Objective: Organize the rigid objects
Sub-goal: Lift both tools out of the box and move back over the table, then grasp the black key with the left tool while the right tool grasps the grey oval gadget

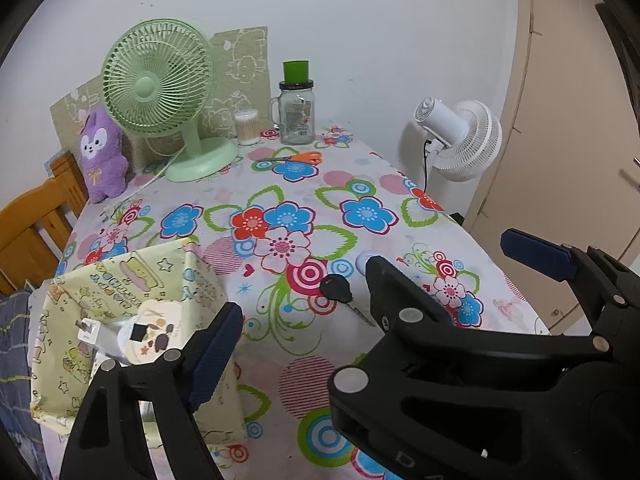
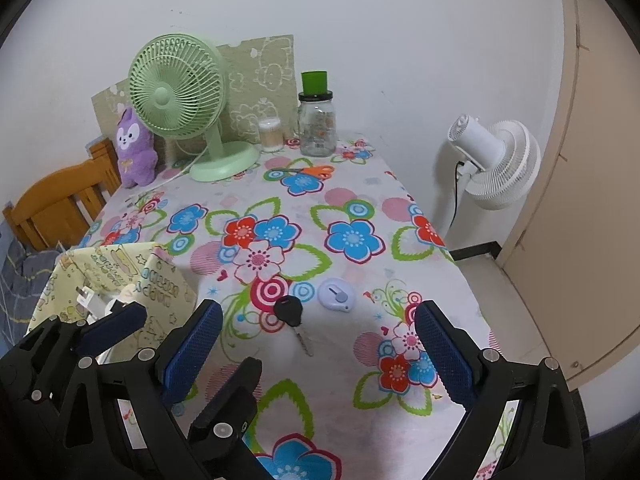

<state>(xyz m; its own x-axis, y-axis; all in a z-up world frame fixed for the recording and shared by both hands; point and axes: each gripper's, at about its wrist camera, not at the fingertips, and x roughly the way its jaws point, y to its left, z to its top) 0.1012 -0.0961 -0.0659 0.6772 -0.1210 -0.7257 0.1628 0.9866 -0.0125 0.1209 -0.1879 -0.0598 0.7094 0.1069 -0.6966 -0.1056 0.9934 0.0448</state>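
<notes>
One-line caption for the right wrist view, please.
Open right tool above a black key and lilac round gadget on the floral tablecloth.

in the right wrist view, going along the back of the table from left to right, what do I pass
Purple plush toy → green desk fan → cotton swab tub → glass jar with the green cup on top; then, off the table, the white fan.
</notes>
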